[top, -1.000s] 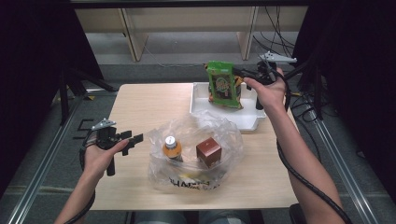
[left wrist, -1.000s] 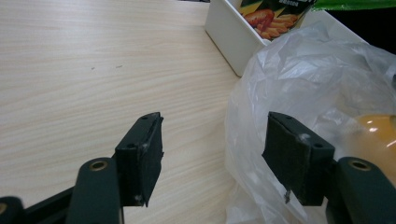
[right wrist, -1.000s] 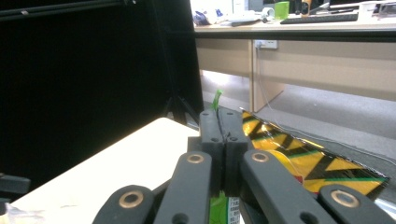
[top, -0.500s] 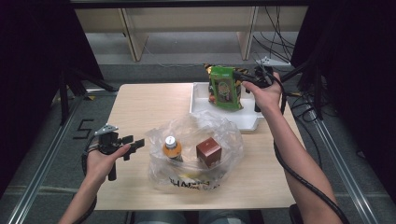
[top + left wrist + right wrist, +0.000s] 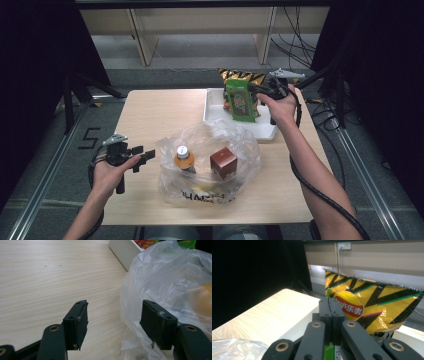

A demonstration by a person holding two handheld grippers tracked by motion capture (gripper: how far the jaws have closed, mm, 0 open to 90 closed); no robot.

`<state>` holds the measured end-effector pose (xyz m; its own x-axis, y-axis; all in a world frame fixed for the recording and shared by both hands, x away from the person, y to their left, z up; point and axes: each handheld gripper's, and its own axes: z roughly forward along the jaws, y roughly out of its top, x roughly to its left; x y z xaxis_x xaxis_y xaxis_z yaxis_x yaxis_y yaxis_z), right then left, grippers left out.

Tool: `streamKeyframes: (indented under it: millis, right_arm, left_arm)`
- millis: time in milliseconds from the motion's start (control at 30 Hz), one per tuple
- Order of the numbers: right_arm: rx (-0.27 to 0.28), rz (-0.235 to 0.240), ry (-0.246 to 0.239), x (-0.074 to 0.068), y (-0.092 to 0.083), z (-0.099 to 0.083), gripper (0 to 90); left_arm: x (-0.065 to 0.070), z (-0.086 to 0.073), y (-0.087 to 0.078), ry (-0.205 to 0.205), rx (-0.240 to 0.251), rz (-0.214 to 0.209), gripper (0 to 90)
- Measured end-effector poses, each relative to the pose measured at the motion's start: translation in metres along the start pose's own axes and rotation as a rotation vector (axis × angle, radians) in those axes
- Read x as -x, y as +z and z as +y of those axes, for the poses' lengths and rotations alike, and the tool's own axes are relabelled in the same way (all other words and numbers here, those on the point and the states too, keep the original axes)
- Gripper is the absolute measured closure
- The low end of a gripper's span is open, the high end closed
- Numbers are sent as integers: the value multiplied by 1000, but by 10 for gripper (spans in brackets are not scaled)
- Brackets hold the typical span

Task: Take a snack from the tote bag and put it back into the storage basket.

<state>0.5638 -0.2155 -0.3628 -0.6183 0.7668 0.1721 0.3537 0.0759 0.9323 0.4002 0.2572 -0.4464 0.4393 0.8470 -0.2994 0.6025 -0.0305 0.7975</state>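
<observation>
Up top, the right gripper (image 5: 261, 90) is over the white tray (image 5: 260, 131) at the far right of the worktop (image 5: 150, 120), its fingers clenched on the top edge of a green snack bag (image 5: 240, 101). Bag hangs upright, bottom end down in the tray. In the right gripper view the two fingers (image 5: 324, 312) are pressed together w/ just a thin green sliver of the bag's edge (image 5: 328, 293) showing between them. Right behind stands a yellow chip bag (image 5: 372, 307) w/ black and green stripes and a red logo, leaning at the tray's far side; in the high view its top (image 5: 242, 76) peeks above the green one.

Left gripper (image 5: 142, 157) is held low at the near left of the worktop, pointing toward a clear plastic bag (image 5: 210, 165) in the near middle. Fingers released, wide apart, nothing between them but bare wood. In the left gripper view the left finger (image 5: 76, 322) is over the worktop (image 5: 50, 277), the right finger (image 5: 157, 323) sits just beside or against the crumpled plastic (image 5: 162, 282); can't tell if it touches.

Inside the plastic bag: an orange bottle (image 5: 184, 159) w/ a white cap, upright, and a dark red box (image 5: 223, 163) beside it, apart from each other. Printed lettering on the bag's near side, too small to read. Tray corner (image 5: 123, 251) shows beyond the plastic in the left gripper view.
</observation>
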Motion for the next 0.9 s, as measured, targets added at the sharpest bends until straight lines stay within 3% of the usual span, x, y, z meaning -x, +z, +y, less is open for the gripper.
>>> streamKeyframes:
  millis: [67,100,167,200,267,300,667,700,767,800,900]
  right_arm:
    - [1,-6,-11,2,3,-3,900]
    - [-4,-8,19,0,3,-4,900]
    - [-3,-16,-5,3,4,-7,900]
    - [-10,-13,15,2,5,-8,900]
    - [-16,-27,-16,4,7,-11,900]
    - [-20,-22,-1,2,8,-12,900]
    - [-37,-54,-26,7,19,-28,900]
    - [-46,-59,-2,6,19,-29,900]
    - [-41,-72,-33,9,20,-32,900]
    - [-44,-74,-14,8,20,-32,900]
    - [-45,-89,-24,10,20,-34,900]
  left_arm:
    - [0,0,0,1,0,-4,379]
    - [0,0,0,2,0,-4,379]
    - [-1,0,0,0,1,-4,379]
    - [0,0,0,-1,0,-1,379]
    - [-1,0,-1,-1,1,0,379]
    - [-1,0,-1,-2,0,0,379]
    - [-2,-1,-2,-2,0,3,379]
    - [-2,-1,-2,-1,0,3,379]
    - [-2,-1,-2,-2,0,3,379]
    - [-2,-1,-1,-2,1,7,379]
    - [-2,-1,-1,-1,-2,6,379]
